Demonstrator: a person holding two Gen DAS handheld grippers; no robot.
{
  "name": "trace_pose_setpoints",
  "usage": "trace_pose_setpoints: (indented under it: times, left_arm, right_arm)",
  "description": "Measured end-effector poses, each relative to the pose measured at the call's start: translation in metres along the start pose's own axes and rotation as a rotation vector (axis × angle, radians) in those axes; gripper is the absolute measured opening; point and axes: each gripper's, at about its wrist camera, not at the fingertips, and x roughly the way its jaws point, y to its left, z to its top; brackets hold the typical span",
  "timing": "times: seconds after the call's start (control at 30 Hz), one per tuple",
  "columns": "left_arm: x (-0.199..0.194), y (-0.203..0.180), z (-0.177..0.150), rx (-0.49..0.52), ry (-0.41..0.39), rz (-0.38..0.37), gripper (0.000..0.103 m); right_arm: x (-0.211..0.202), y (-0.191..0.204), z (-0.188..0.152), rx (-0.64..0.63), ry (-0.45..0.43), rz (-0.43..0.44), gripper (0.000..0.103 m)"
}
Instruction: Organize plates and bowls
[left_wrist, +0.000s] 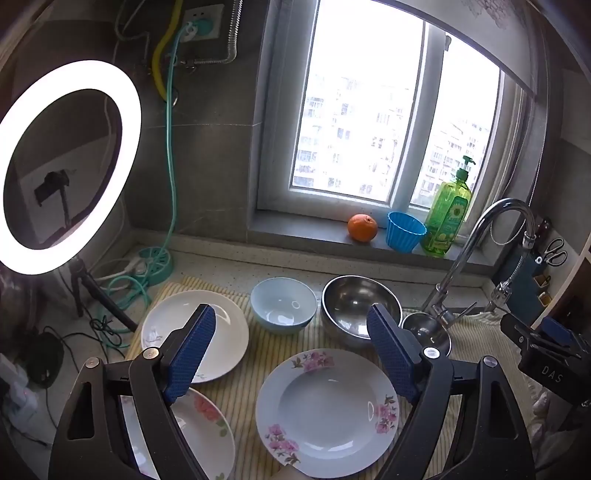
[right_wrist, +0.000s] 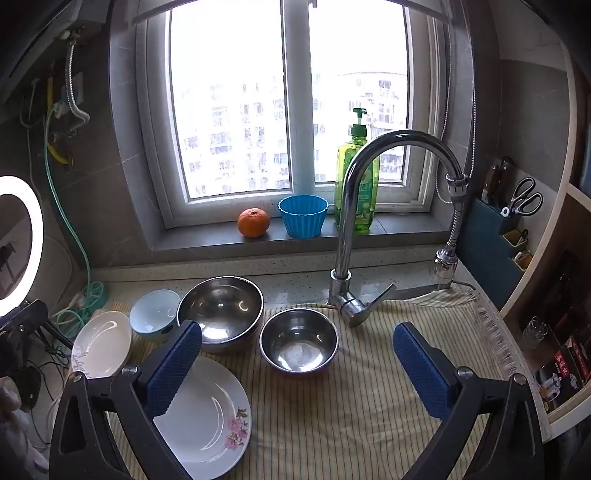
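While both grippers hang tilted down over the striped cloth (right_wrist: 369, 387) that covers the bench, nothing is held yet: the left gripper (left_wrist: 291, 343) and the right gripper (right_wrist: 297, 350) each show their blue-padded jaws spread wide with only air between them.

All the crockery lies apart on the cloth, none of it stacked. In the left wrist view a flowered deep plate (left_wrist: 327, 411) sits nearest, just below the open jaws; a plain white plate (left_wrist: 221, 332) lies behind the left finger, and a third plate with a red flower (left_wrist: 207, 428) shows at the lower left, partly hidden by the gripper body. Behind these stand a pale blue bowl (left_wrist: 283, 304), a large steel bowl (left_wrist: 351, 306) beside it, and a small steel bowl (right_wrist: 299, 343) nearer the faucet (right_wrist: 369, 184).

That spread looks deliberate: each piece has free rim on the soft cloth, so a jaw could probably slide under an edge. I judge the task at its start, with sorting likely to mean plates onto plates and bowls nested by size. The left gripper seems best placed for the flowered deep plate, the right for the small steel bowl.
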Motion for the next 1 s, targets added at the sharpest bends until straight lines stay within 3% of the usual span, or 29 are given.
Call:
trace_pose_setpoints:
  times: [1.0]
  left_arm:
    - [0.004, -0.010, -0.013, 0.031, 0.064, -0.015, 0.084]
  right_arm:
    - [0.005, -0.008, -0.011, 0.025, 0.051, -0.022, 0.103]
